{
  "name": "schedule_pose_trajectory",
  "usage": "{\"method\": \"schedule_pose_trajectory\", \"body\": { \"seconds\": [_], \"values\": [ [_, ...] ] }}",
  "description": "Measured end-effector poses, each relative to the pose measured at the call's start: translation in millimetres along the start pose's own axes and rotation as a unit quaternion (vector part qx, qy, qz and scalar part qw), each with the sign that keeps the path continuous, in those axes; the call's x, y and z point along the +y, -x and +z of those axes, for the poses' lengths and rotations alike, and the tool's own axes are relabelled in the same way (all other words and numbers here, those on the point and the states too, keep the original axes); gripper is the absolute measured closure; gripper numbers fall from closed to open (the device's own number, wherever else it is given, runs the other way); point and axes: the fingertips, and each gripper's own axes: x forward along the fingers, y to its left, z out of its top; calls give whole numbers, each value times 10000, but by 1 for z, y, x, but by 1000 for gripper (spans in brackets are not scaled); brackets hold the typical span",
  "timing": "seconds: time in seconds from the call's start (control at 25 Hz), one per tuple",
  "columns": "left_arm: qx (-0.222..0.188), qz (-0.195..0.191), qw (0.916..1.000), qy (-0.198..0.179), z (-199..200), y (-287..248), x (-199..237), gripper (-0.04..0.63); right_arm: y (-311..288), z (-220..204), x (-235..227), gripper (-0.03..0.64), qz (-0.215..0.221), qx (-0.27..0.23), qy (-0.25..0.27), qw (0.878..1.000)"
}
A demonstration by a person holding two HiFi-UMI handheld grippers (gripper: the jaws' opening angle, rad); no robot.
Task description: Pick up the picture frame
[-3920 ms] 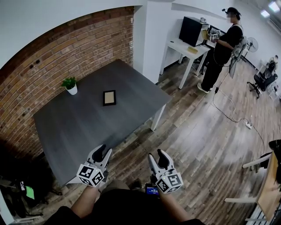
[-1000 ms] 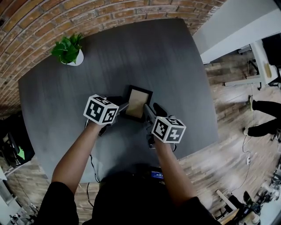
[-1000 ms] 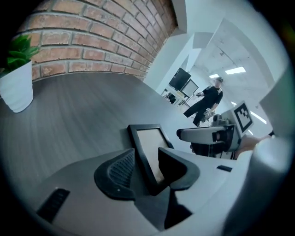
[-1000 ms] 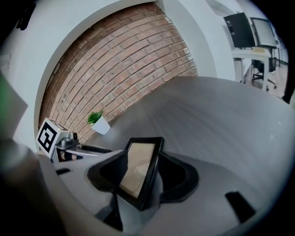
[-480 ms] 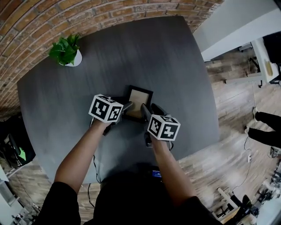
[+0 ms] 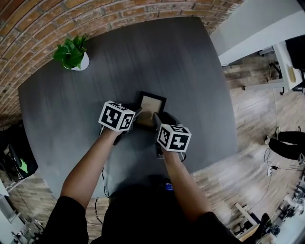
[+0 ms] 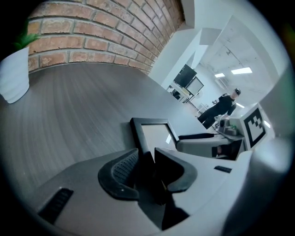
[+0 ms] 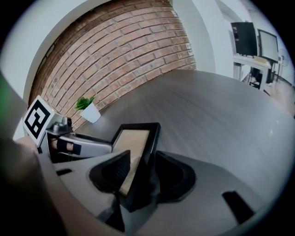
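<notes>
The picture frame, black with a tan face, lies on the dark grey table. My left gripper is at its near left corner. In the left gripper view the frame's left edge runs into the narrow gap of the left gripper, whose pads sit against it. My right gripper is at the near right corner. In the right gripper view the frame's right edge stands between the closing jaws of the right gripper, with a little room still beside it.
A small potted plant in a white pot stands at the table's far left, by the brick wall. Wooden floor lies right of the table, with a white desk and a person near the right edge.
The right gripper has edged left and down onto the frame's near right corner. The left gripper has stayed at the near left corner. The frame has not moved.
</notes>
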Motion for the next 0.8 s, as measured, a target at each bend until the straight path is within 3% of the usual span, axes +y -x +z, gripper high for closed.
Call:
{"method": "schedule_pose_trajectory", "body": {
  "seconds": [0.48,0.8],
  "values": [
    [-47,242,9997,20,-2,4,-6,511,3,-3,-1,495,-261,-6,65,9996],
    [-793,405,9960,72,8,45,-18,518,27,14,24,495,-229,-497,424,9976]
  ]
}}
